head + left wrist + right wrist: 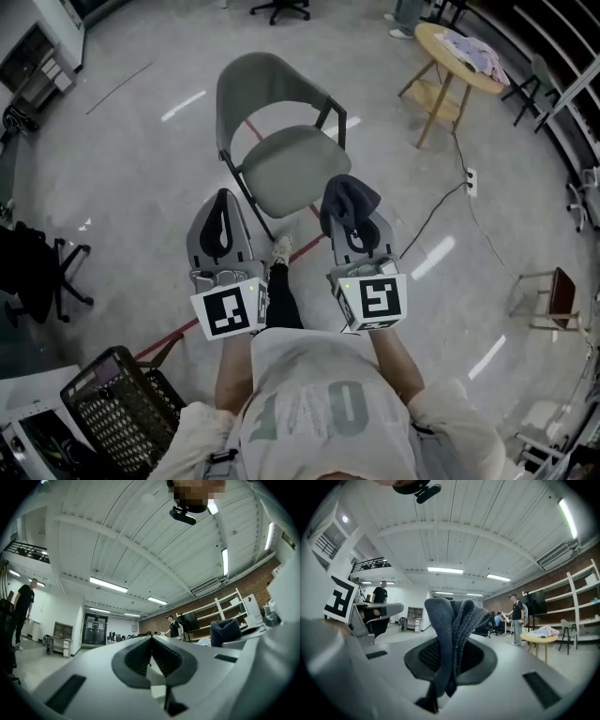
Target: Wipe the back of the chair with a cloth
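Observation:
A grey folding chair (281, 141) stands on the floor ahead of me, its backrest (258, 84) on the far side and its seat (291, 169) towards me. My right gripper (352, 220) is shut on a dark blue-grey cloth (349, 199), which bunches up above the jaws over the seat's near right corner; in the right gripper view the cloth (452, 634) stands up between the shut jaws. My left gripper (221, 217) is shut with nothing in it, held left of the seat; its pads (140, 657) meet in the left gripper view. Both grippers point upwards.
A round yellow table (457, 56) with cloths on it stands at the far right, a cable (441, 211) trailing over the floor near it. A black mesh basket (122, 403) sits at the near left, a dark office chair (42, 267) at the left. People stand in the distance.

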A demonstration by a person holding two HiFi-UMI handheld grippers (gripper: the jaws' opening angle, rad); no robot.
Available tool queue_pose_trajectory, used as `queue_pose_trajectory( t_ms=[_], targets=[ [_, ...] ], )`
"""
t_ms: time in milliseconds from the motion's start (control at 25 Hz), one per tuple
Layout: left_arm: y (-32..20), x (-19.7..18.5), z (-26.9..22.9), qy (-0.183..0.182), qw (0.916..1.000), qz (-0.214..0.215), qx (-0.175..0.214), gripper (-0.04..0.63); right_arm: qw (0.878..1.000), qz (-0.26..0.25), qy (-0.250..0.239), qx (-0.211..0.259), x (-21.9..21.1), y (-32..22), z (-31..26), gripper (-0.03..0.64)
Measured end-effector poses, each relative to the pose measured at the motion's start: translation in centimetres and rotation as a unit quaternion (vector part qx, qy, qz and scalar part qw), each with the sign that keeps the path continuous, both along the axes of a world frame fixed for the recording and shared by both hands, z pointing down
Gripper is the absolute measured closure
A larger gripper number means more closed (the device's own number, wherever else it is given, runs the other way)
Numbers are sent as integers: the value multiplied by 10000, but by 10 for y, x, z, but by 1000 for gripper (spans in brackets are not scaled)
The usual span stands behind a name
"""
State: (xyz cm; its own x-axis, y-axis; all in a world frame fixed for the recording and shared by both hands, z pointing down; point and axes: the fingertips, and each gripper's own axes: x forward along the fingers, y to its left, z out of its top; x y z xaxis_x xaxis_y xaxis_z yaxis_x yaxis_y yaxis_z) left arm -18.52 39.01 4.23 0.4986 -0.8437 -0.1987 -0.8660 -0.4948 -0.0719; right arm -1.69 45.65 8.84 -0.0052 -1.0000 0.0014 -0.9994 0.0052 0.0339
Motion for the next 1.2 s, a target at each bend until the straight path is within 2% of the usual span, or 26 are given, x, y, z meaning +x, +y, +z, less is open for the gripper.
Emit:
queue_pose_trajectory(
  t_ms=[280, 440, 680, 800, 1040, 1200],
  targets=[
    [-213, 34, -51, 164, 9988, 407, 219, 580, 9996, 21, 204, 195, 9, -218, -52, 563],
    [-294, 51, -66, 246, 9969, 707, 252, 580, 9991, 214, 235, 268, 20, -303, -64, 563],
    [-343, 74, -64, 332, 9964, 781, 64, 580, 9993, 249, 231, 130, 36, -352, -61, 563],
    [-361, 81, -60, 251, 9966, 788, -4, 580, 9995, 223, 210, 104, 44, -369, -61, 563],
    [-388, 86, -69, 386, 9984, 389, 117, 580, 9990, -107, 287, 322, 55, -400, -74, 563],
    [-396, 91, -67, 389, 9990, 195, 57, 580, 9984, -252, 330, 379, 63, -408, -79, 563]
  ],
)
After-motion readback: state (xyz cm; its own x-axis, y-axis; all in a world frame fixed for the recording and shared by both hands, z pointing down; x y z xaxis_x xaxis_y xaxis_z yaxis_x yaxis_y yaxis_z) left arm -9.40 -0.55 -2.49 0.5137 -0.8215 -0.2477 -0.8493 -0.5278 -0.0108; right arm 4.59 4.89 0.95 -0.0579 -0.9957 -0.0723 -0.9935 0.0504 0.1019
